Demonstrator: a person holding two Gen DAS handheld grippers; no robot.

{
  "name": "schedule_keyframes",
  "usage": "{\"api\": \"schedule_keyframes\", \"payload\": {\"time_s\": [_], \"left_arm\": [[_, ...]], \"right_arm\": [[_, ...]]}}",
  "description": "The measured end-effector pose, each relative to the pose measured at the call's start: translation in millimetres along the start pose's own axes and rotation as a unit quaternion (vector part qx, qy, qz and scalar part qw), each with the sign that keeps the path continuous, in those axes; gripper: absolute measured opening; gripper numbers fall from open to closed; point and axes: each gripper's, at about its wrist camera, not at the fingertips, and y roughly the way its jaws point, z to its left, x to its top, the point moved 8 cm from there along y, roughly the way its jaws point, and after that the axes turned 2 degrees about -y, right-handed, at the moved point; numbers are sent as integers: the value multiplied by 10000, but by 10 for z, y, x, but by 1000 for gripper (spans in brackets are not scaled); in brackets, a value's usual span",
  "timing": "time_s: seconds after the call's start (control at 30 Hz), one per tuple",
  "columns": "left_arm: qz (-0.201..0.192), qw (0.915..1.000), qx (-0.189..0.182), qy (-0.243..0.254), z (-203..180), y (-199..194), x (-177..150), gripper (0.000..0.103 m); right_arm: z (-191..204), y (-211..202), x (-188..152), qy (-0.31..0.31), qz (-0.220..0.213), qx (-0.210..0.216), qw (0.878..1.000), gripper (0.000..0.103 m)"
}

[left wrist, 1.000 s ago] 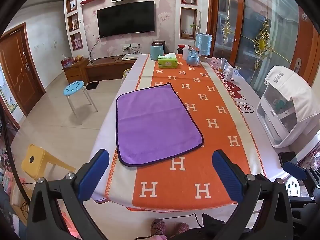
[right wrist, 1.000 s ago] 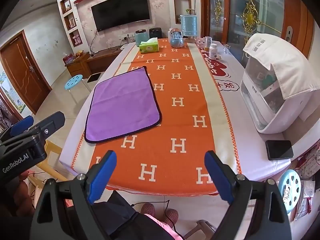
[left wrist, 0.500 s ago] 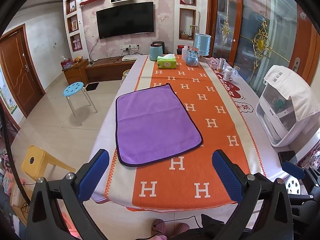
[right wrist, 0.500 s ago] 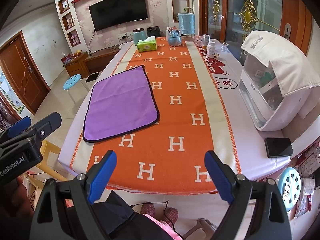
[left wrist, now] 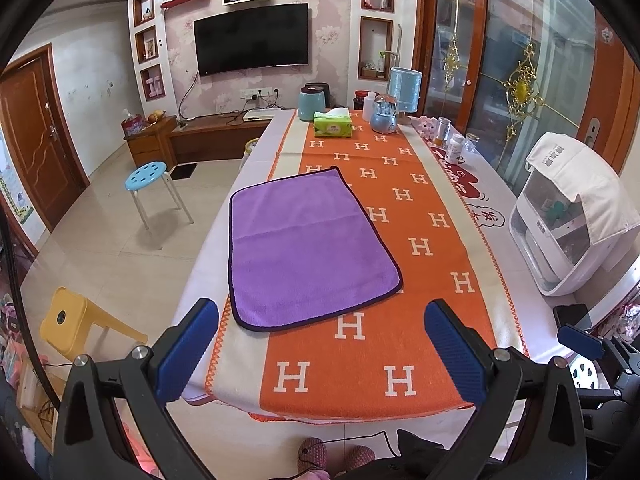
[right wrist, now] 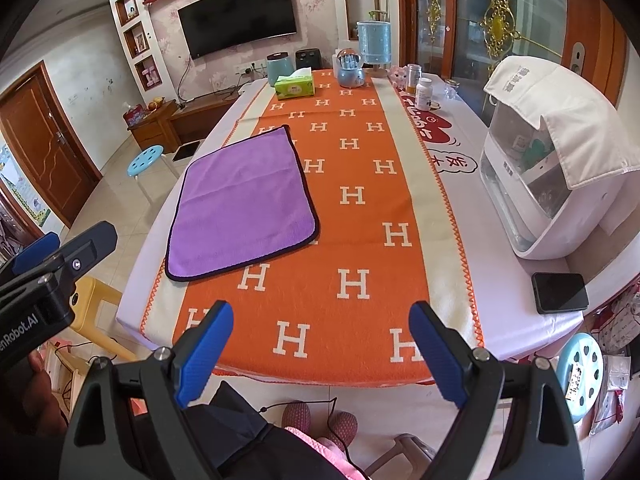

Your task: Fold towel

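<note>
A purple towel (left wrist: 304,248) with a dark hem lies flat and unfolded on the left half of the orange H-pattern runner (left wrist: 404,320); it also shows in the right wrist view (right wrist: 244,204). My left gripper (left wrist: 320,344) is open and empty, held before the table's near edge, just short of the towel's near hem. My right gripper (right wrist: 320,344) is open and empty, near the table's front edge, right of the towel. The left gripper (right wrist: 60,252) shows at the left of the right wrist view.
A white appliance (right wrist: 552,168) under a cloth stands at the table's right. A black phone (right wrist: 560,292) lies near the right front corner. A green tissue box (left wrist: 332,124), jars and bottles (left wrist: 454,148) stand at the far end. Stools (left wrist: 148,176) stand left.
Both grippers have drawn back and risen slightly, so the table looks a little farther away. The towel has not moved.
</note>
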Motion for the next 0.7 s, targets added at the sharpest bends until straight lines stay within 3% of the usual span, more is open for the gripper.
{"api": "schedule_keyframes", "payload": {"time_s": [0.7], "left_arm": [[110, 9988, 170, -443, -127, 132, -74, 102]], "right_arm": [[-240, 92, 80, -250, 136, 185, 9994, 90]]}}
